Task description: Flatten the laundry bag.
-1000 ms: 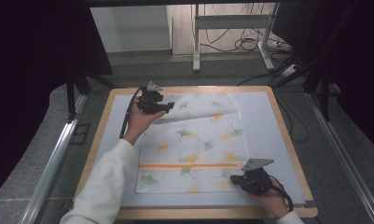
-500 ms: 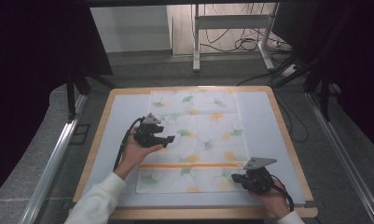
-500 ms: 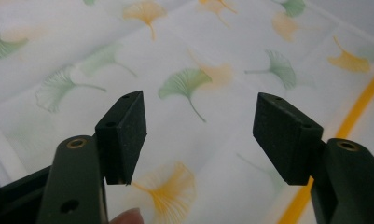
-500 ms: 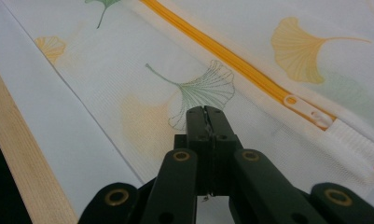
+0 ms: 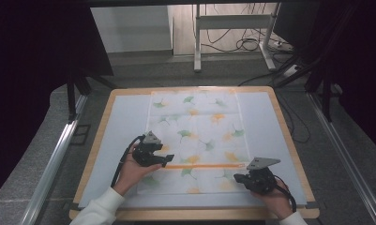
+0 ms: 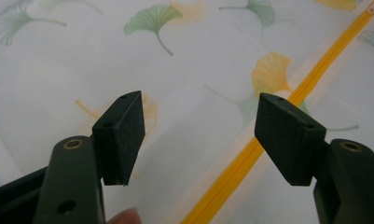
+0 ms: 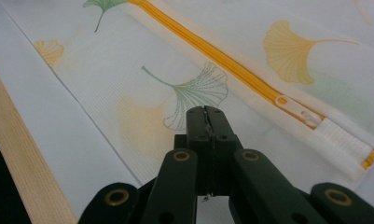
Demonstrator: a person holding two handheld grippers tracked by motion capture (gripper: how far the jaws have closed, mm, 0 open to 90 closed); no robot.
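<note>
Thin white fabric cover printed with green and yellow ginkgo leaves, spread flat on the pale table mat inside a light wooden frame. An orange zipper runs as a straight band across the cover's near part; in the right gripper view its white plastic slider sits near the end of the teeth, beside a ribbed white fabric tab. The weave shows a fine ribbed texture there.

Left gripper: held at the cover's left edge, near the zipper's left end. Its 2 black rectangular pads stand well apart, released, having just been opening, with nothing between them; printed cloth and the zipper lie beyond.

Right gripper: low over the cover's near right corner, jaws clenched together. In the right gripper view no cloth can be made out between the closed tips, which lie over a green leaf print.
</note>
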